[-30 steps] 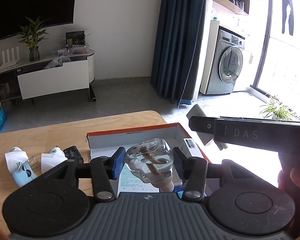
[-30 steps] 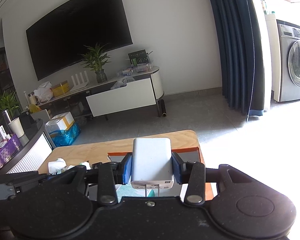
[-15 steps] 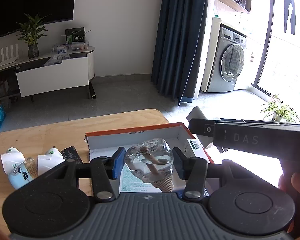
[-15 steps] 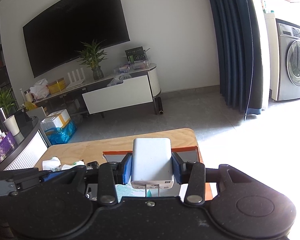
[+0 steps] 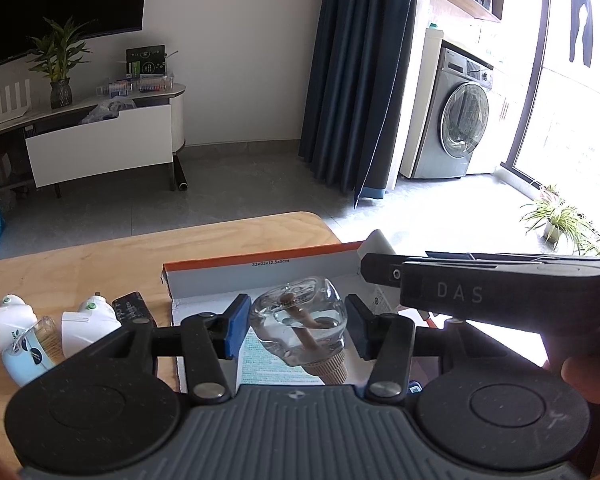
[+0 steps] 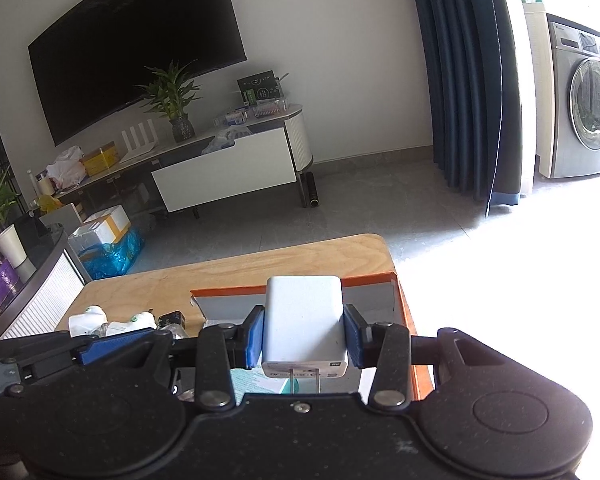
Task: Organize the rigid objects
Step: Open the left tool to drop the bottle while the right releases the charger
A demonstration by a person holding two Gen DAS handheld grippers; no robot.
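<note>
My left gripper (image 5: pixel 296 330) is shut on a clear glass bottle (image 5: pixel 300 324) with a cork stopper, held above the open orange-edged cardboard box (image 5: pixel 260 276) on the wooden table (image 5: pixel 100 264). My right gripper (image 6: pixel 304 334) is shut on a white charger block (image 6: pixel 304 320), prongs toward the camera, also over the cardboard box (image 6: pixel 228 291). In the left wrist view the right gripper's dark body crosses the right side, with the white charger block (image 5: pixel 378 242) showing at its tip. The left gripper's blue pad (image 6: pixel 108 346) appears at lower left in the right wrist view.
On the table left of the box lie two white plug-like devices (image 5: pixel 88 316), a small blue-and-white bottle (image 5: pixel 28 356) and a black battery (image 5: pixel 134 308). A printed sheet (image 5: pixel 268 364) lies inside the box. Beyond the table's far edge is open floor, a TV cabinet and a washing machine.
The right gripper has shifted slightly forward and down with the charger over the box. The left gripper has stayed nearly still with the bottle.
</note>
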